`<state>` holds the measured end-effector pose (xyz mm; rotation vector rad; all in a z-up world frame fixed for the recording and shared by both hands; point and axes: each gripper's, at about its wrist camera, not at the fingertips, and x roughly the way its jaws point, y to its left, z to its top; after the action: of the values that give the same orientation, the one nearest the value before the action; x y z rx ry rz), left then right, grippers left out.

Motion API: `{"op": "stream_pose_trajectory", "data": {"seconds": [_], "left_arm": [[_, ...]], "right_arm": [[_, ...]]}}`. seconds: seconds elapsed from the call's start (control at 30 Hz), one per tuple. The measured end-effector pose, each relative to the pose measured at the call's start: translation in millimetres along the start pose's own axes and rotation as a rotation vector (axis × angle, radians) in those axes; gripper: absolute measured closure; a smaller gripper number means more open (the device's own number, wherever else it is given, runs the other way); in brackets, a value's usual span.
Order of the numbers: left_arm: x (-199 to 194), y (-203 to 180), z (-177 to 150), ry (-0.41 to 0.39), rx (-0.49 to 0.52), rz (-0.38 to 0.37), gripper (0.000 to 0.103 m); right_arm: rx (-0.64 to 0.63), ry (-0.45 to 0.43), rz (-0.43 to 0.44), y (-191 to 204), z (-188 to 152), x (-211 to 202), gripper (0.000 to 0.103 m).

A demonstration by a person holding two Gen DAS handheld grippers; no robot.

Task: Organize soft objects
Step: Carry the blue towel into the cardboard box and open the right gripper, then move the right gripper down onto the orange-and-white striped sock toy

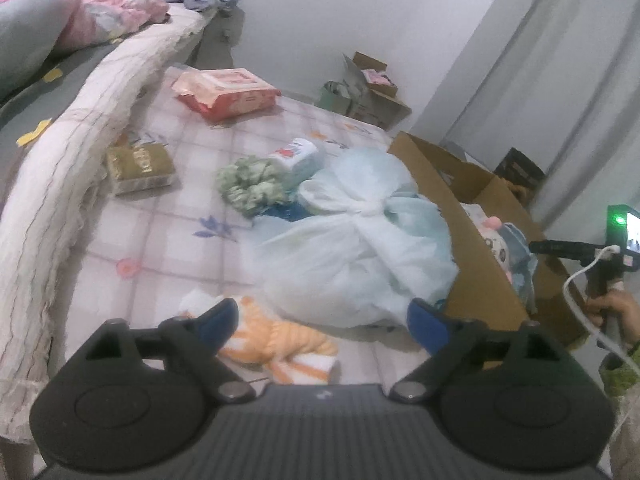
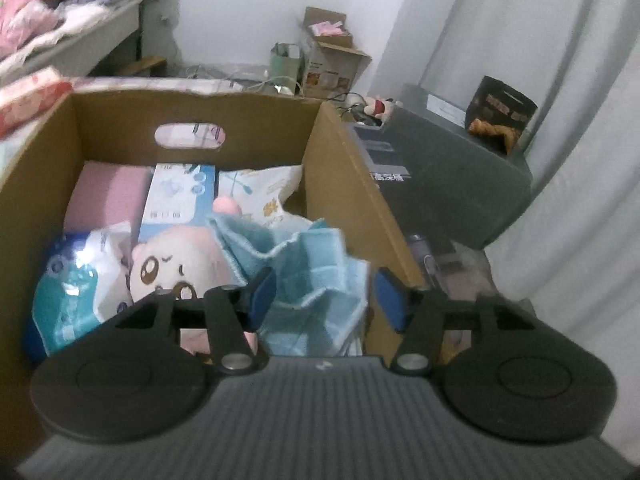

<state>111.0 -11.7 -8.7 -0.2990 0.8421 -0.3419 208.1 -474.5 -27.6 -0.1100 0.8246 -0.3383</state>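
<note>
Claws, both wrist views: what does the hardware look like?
Both match: the left claw and right claw have black linkage arms with silver pivot bolts, blue finger pads, round black side housings and a ribbed grey body. The left view also shows the right unit's green LED, small screen and white cable.

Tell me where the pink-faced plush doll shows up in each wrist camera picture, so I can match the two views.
Left wrist view: the plush doll peeks over the cardboard box's near wall at right of centre, mostly hidden.
Right wrist view: the plush doll lies inside the box at lower left of centre, beside the light blue towel, just beyond the right gripper.
Shared landmark: the cardboard box that holds it.
</note>
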Motion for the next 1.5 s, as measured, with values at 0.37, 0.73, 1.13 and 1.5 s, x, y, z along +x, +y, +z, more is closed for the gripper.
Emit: {"op": "stream_pose_trajectory", "data": {"seconds": [0.37,0.73,1.13,1.5], "left_arm": [[-21,10,-16,-0.06,0.073,0.028,0.011],[-31,25,-28,-0.023,0.033,-0.041,0.01],[-31,38,-32,-0.009,0.054,0.013,0.0],[-14,40,-35,0.07,0.06,-0.026,0.005]], "right_arm": [[0.283,-0.083,0.386,-14,2,-97,0.043],[0.196,0.001,0.895,98,-12,-160,0.032],[0.154,0.279,1.001,211,-53,-116,0.034],[0.194,0.439,0.978,265,-78,-62,0.049]]}}
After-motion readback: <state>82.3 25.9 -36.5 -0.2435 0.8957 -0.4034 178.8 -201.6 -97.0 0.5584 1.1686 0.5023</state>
